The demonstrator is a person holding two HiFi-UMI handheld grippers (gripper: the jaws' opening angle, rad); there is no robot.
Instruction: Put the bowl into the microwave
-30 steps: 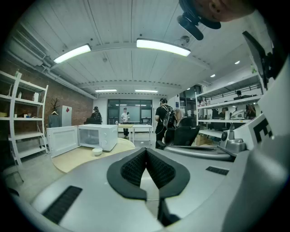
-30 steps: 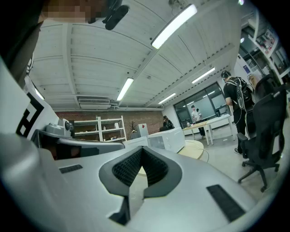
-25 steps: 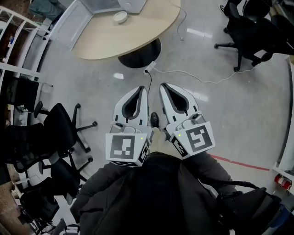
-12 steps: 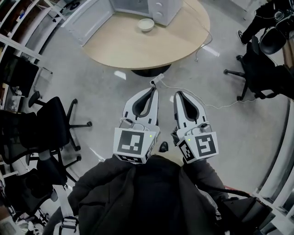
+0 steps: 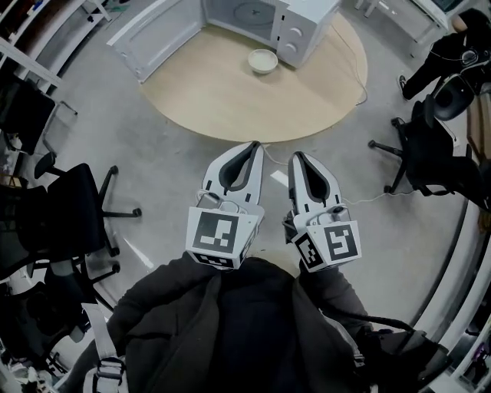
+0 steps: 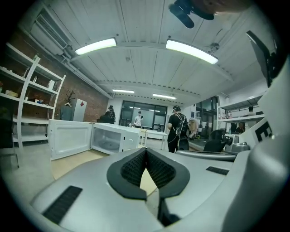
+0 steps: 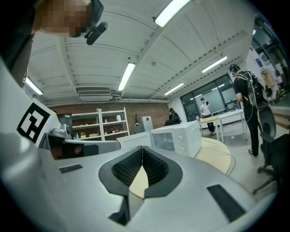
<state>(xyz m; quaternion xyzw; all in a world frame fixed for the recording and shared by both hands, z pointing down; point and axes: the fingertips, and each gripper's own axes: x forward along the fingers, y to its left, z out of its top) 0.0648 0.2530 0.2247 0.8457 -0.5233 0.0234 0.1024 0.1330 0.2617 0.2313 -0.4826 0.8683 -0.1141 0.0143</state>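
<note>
A small white bowl stands on the round wooden table, just in front of a white microwave whose door is swung wide open to the left. Both grippers are held side by side over the floor, short of the table's near edge and pointing at it. My left gripper is shut with nothing in it, and so is my right gripper. The left gripper view shows the open microwave beyond the shut jaws. In the right gripper view the microwave shows from its side.
Black office chairs stand at the left and right. A white cable trails over the floor from the table. White shelving lines the left wall. Several people stand far off behind the table.
The table, bowl and microwave have come closer and lower in the head view as the person walks toward them. Both grippers stay shut, side by side.
</note>
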